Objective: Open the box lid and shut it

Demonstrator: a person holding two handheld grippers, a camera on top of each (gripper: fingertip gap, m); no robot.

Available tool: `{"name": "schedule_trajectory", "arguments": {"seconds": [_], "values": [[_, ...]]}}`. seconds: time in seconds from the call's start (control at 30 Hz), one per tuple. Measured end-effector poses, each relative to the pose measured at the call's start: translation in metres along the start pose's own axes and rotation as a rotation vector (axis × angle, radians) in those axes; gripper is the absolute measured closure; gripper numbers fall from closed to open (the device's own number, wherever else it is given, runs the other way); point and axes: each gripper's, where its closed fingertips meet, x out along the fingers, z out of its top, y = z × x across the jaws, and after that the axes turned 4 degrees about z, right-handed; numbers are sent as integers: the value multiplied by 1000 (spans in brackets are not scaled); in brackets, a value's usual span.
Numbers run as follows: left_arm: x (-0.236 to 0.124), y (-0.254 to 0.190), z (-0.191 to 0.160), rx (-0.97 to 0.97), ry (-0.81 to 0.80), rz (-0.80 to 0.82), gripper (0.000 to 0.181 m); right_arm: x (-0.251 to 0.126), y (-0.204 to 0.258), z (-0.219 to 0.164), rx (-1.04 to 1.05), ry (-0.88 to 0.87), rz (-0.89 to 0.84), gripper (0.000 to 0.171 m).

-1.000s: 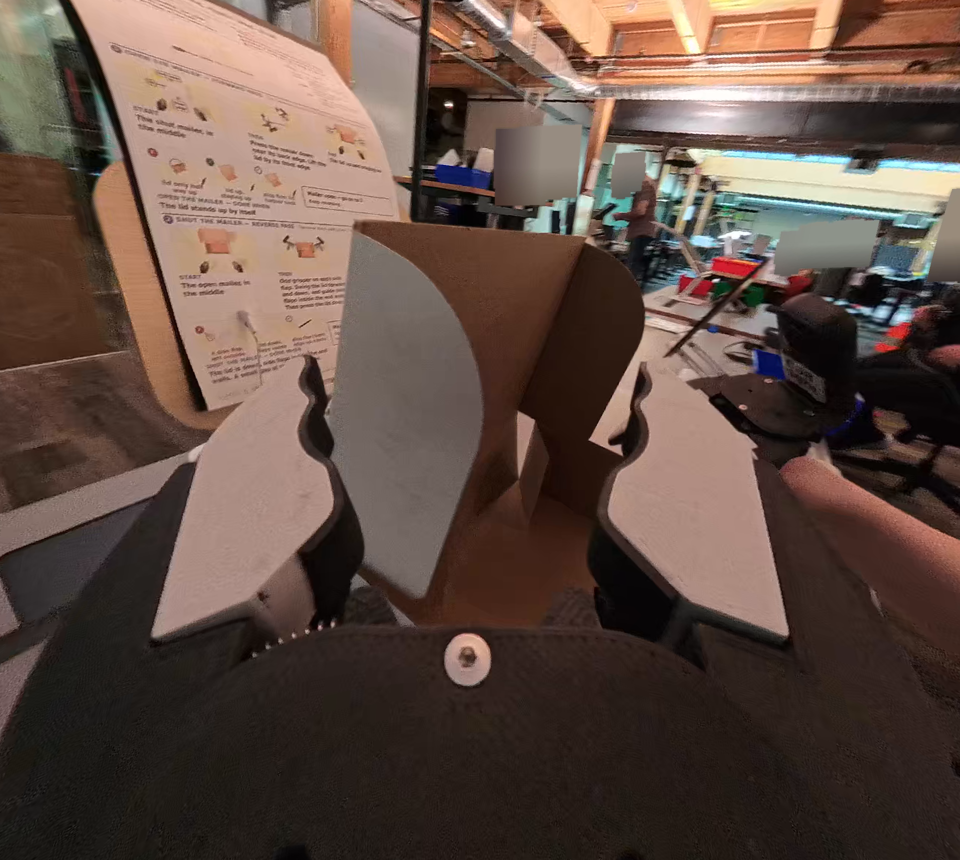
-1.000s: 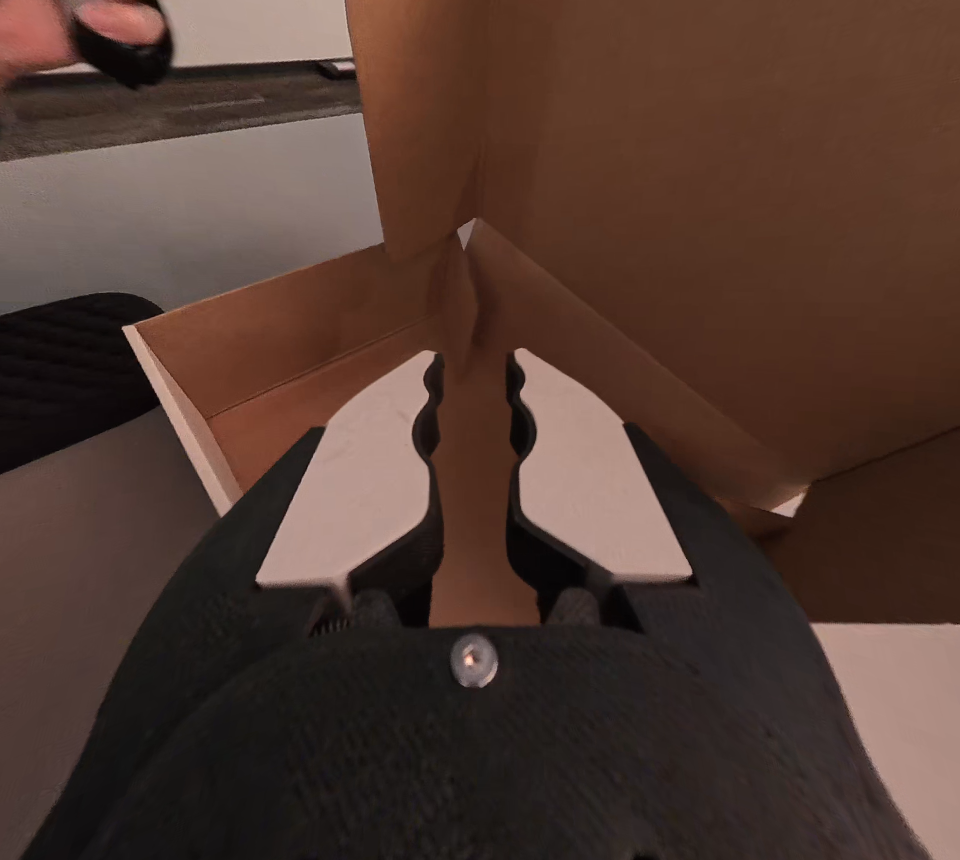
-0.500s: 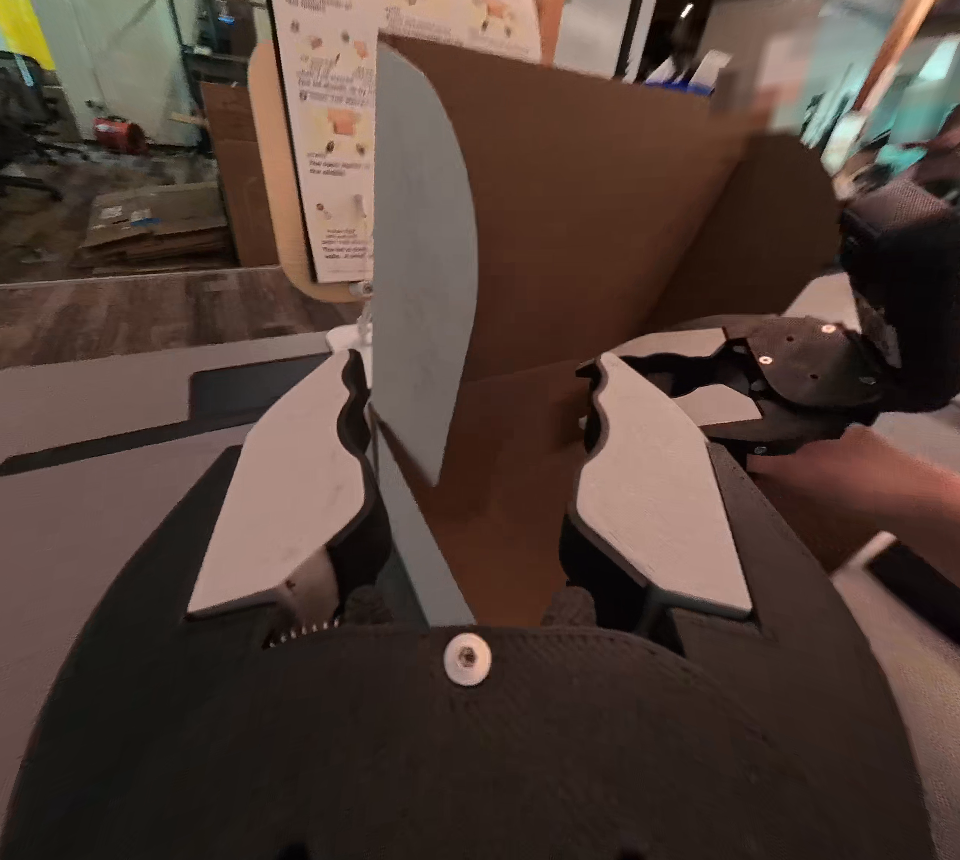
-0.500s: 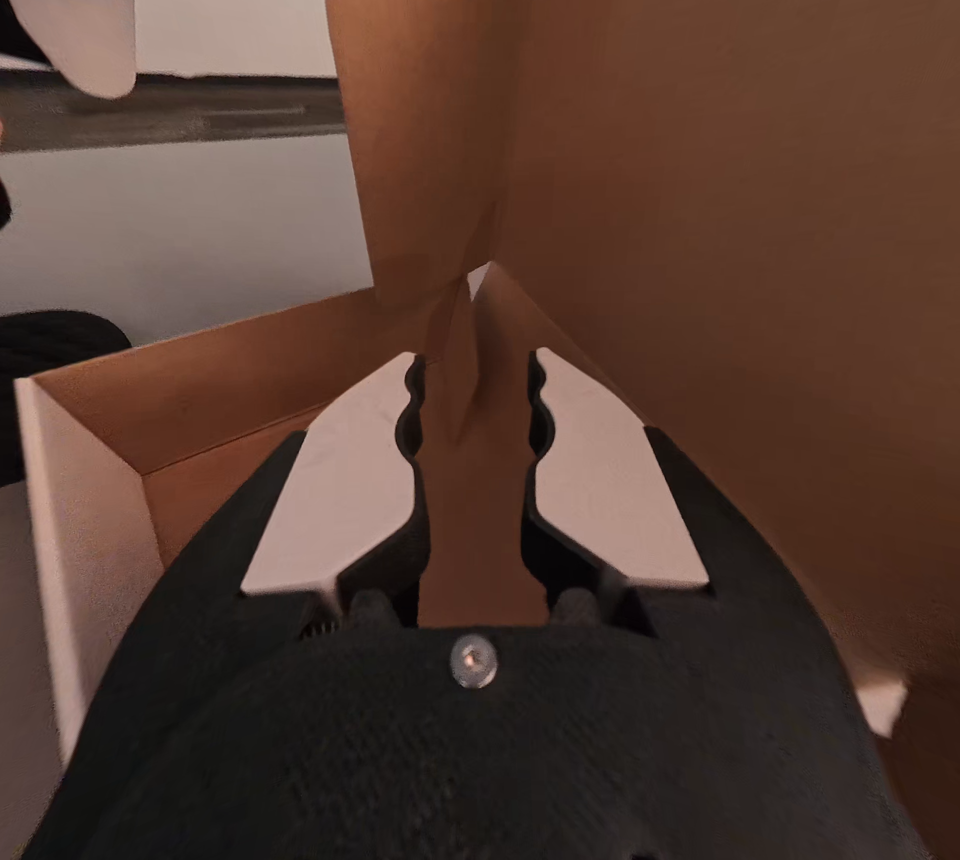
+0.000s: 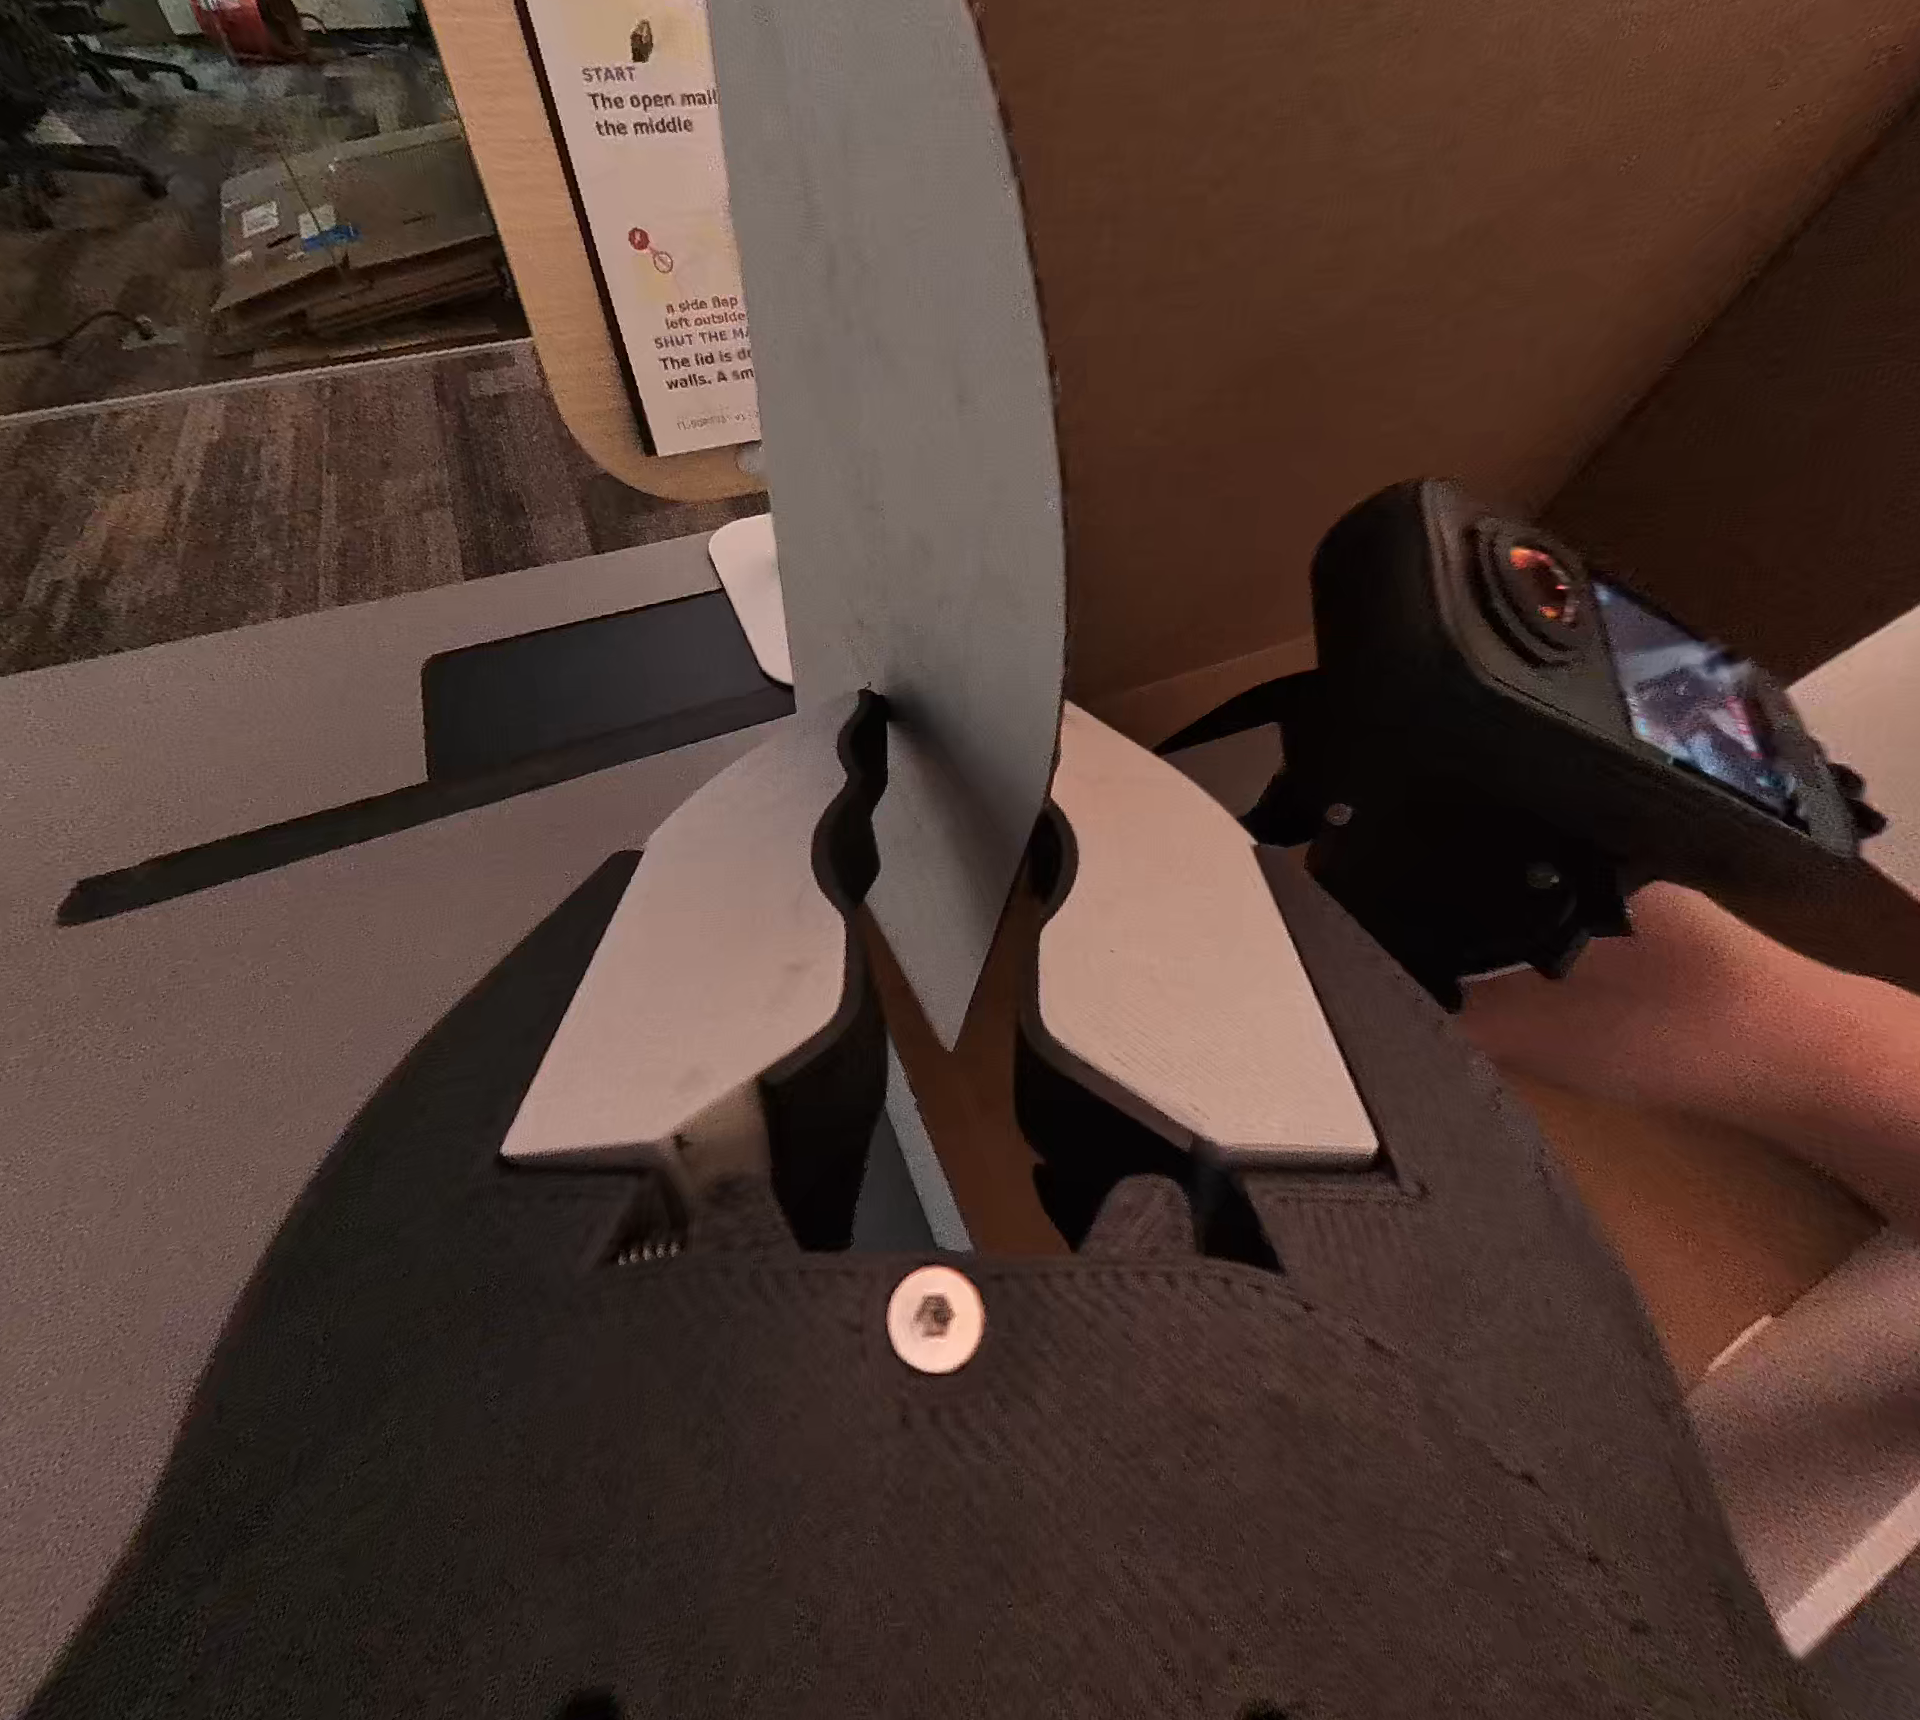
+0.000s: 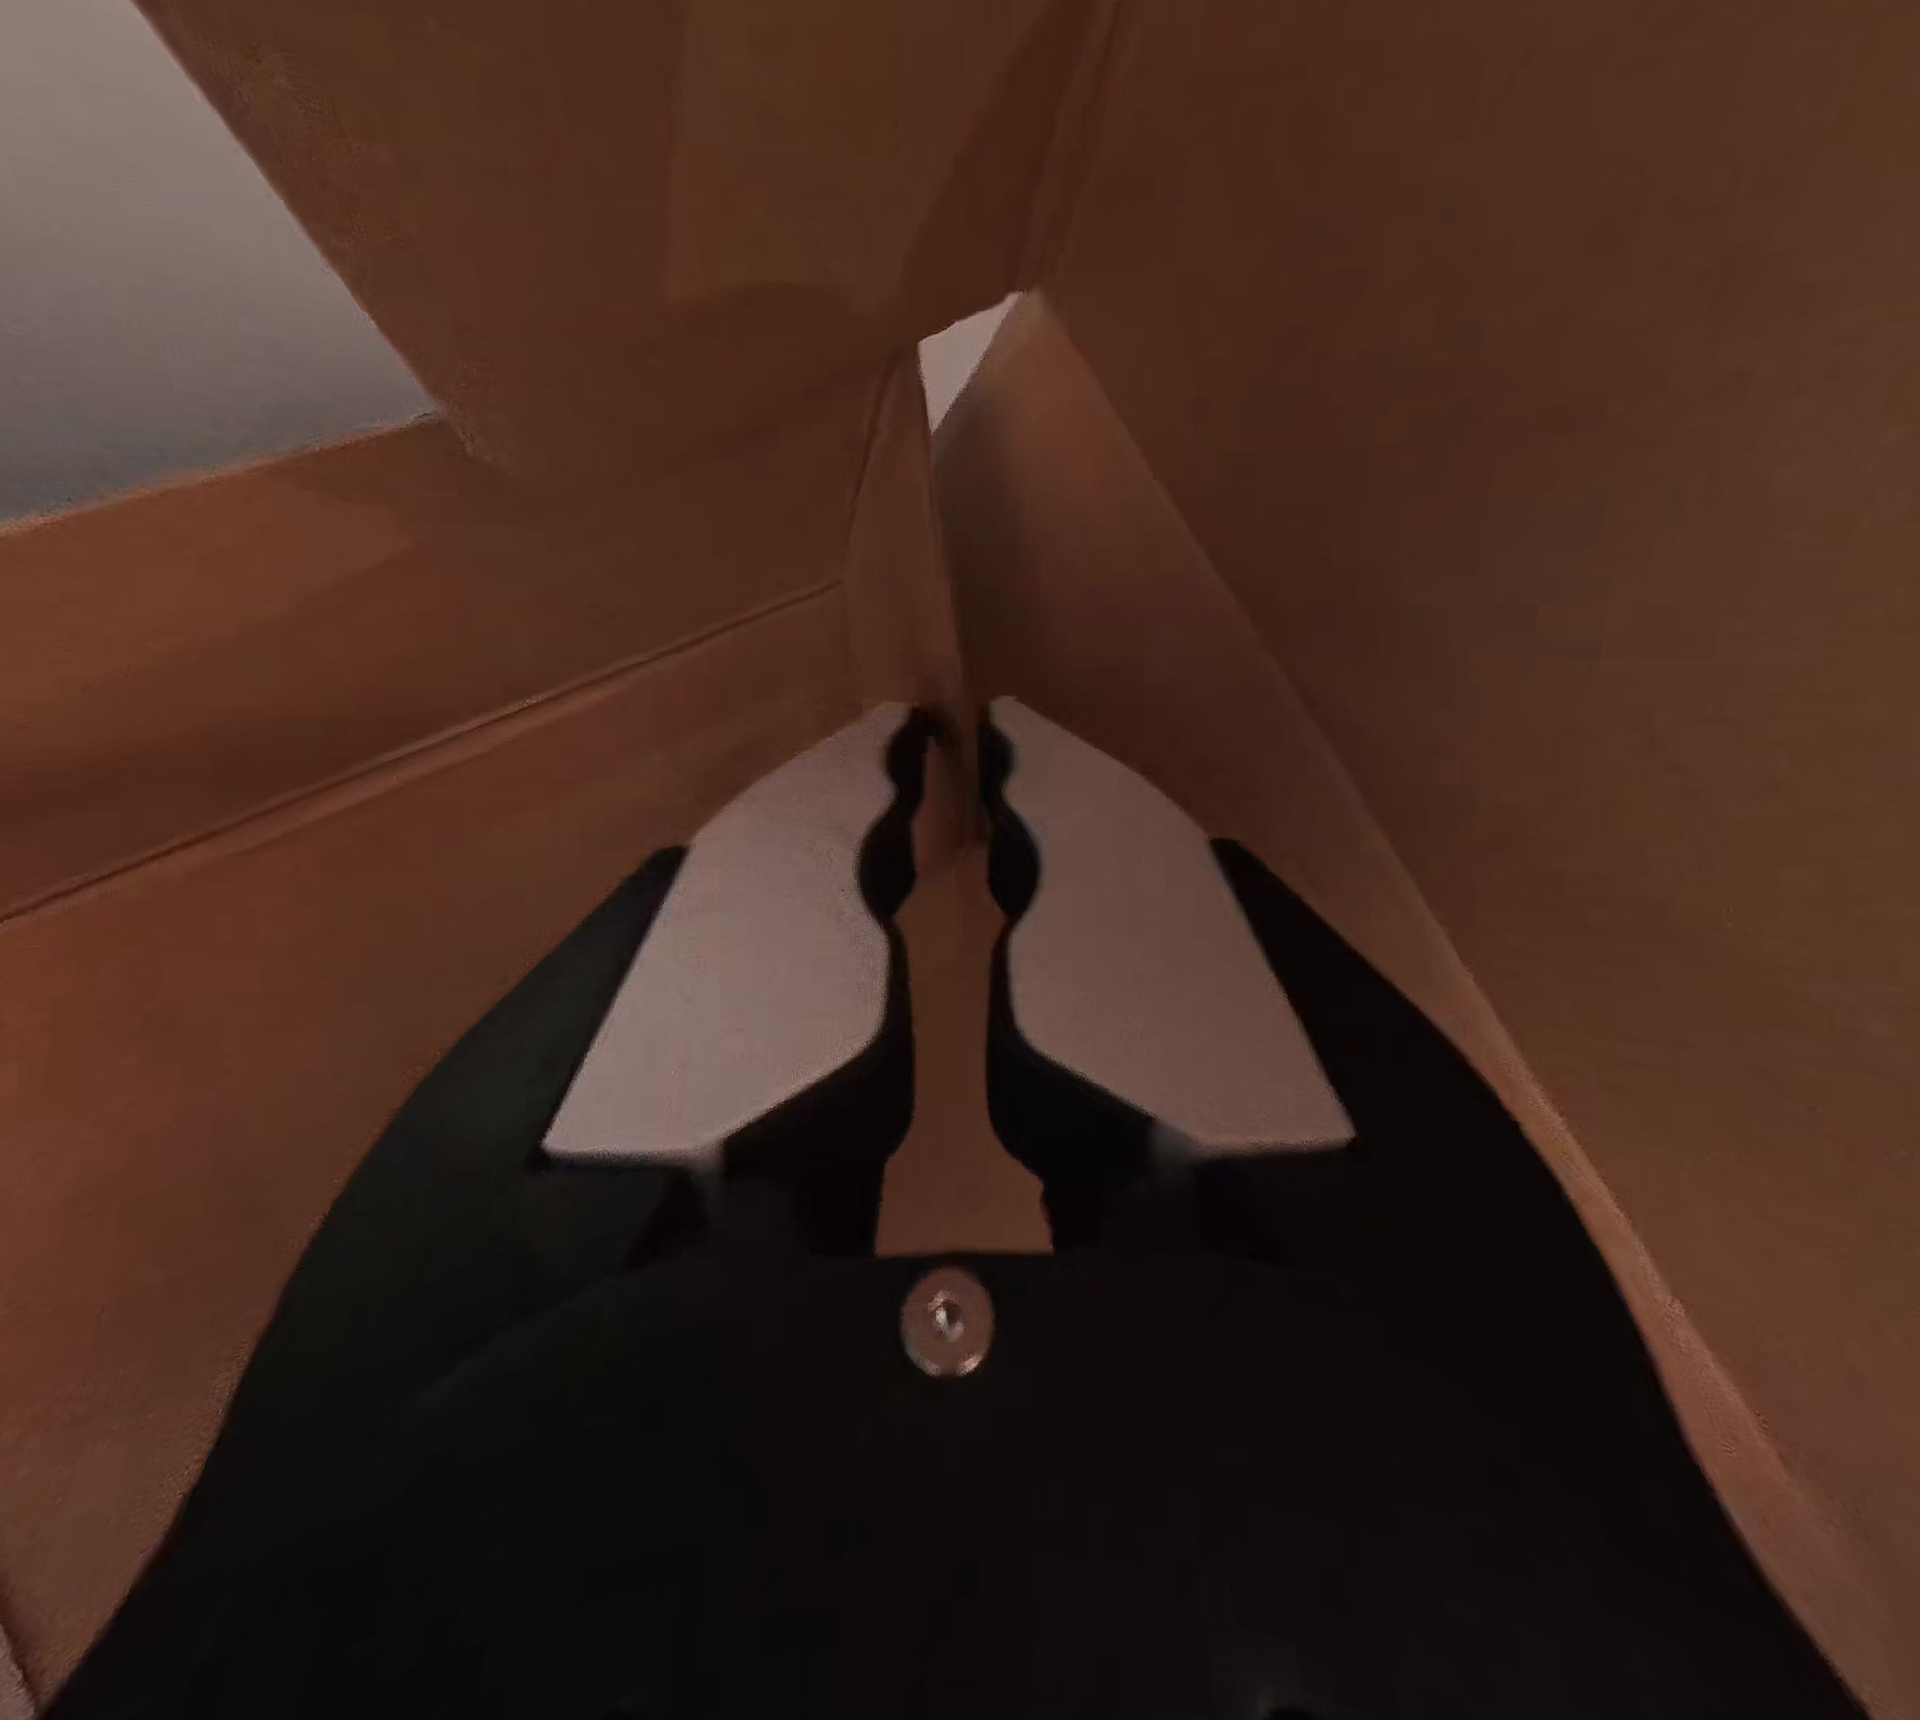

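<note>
The cardboard box is open, and its brown lid (image 5: 1403,164) stands up behind my grippers. The lid's side flap (image 5: 894,320), grey-white on the outside, runs down between the fingers of my left gripper (image 5: 956,777), which is shut on it. The right gripper's black body and camera (image 5: 1558,683) show just to the right, inside the box, with its fingers hidden. In the right wrist view my right gripper (image 6: 951,730) is low inside the box, its jaws nearly together on a thin cardboard fold at the inner corner. The lid (image 6: 1507,320) and the box wall (image 6: 416,631) fill that view.
A printed instruction sheet (image 5: 634,143) on a wooden board stands behind the box on the left. The grey table (image 5: 260,839) has a black strip (image 5: 582,714). Flattened cardboard (image 5: 353,247) lies on the floor beyond. A person's forearm (image 5: 1714,1047) is on the right.
My left gripper came down and closed from wide open onto the side flap. My right gripper moved deeper into the box corner, and its jaws narrowed onto the fold.
</note>
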Motion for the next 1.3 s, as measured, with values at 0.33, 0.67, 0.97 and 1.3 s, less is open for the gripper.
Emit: {"name": "schedule_trajectory", "arguments": {"seconds": [0.33,0.67,0.97,1.3], "values": [[-17,14,-8,-21,3,65,175,8,-17,0,169,-2,-19,164],[-23,6,-34,-72,75,63,174,7,-24,-4,98,17,-87,161],[-23,1,-36,-74,72,65,171,-62,9,13,-275,12,-265,158],[-55,-8,-22,-48,-25,113,141,-327,-28,-34,122,-532,-710,133]]}}
